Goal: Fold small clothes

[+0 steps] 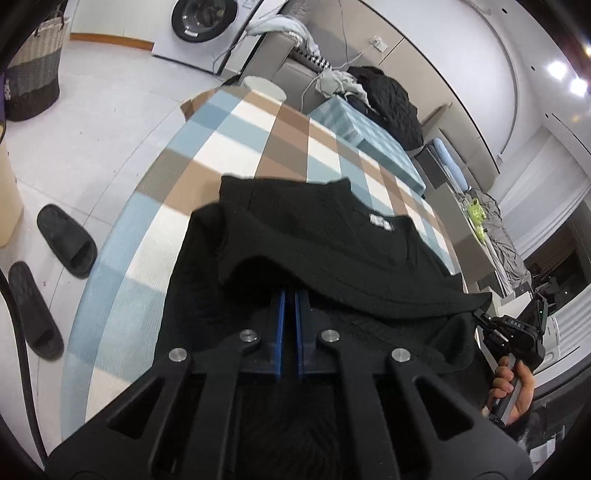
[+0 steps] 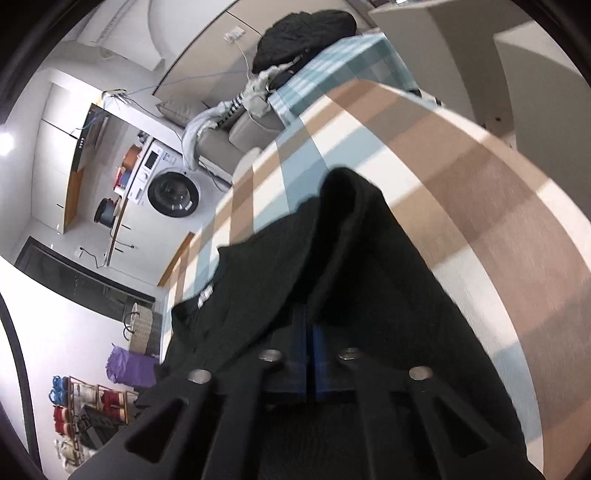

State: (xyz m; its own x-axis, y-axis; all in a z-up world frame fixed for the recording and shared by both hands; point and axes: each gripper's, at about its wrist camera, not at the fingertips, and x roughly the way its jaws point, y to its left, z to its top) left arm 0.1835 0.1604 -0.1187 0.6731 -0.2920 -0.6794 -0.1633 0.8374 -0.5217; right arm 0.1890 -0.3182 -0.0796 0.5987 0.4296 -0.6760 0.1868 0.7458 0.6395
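A small black knit garment with a white neck label lies on the plaid-covered table. Its near edge is lifted and folded over. My left gripper has its blue pads together, and its tips are hidden under that raised fold, gripping it. At the right, the right gripper, held by a hand, pinches the garment's other near corner. In the right wrist view the right gripper is shut too. The black garment drapes over its hidden tips, above the table.
A folded blue checked cloth and a heap of dark clothes lie beyond the table's far end. Two black slippers sit on the floor at left, with a woven basket and a washing machine further back.
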